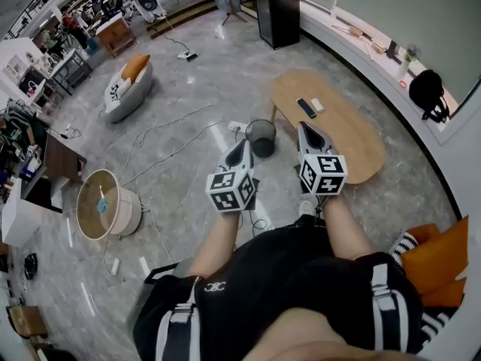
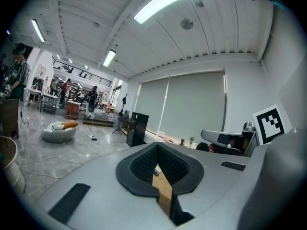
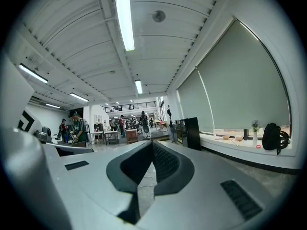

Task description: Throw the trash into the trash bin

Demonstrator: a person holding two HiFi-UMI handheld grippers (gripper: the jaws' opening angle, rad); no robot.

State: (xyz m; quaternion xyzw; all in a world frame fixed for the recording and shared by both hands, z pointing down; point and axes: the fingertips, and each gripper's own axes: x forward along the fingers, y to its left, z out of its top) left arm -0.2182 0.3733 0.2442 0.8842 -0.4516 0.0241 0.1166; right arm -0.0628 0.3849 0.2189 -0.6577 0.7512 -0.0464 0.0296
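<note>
Head view: trash bin (image 1: 261, 138) beside table (image 1: 353, 145)

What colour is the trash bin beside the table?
Black mesh bin, clearest in the head view.

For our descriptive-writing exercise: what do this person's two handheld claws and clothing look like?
The left claw and right claw are grey tapered wedges with black ribbed pads. Each carries a cube of black-and-white square markers. The person wears a black top with white-trimmed straps.
</note>
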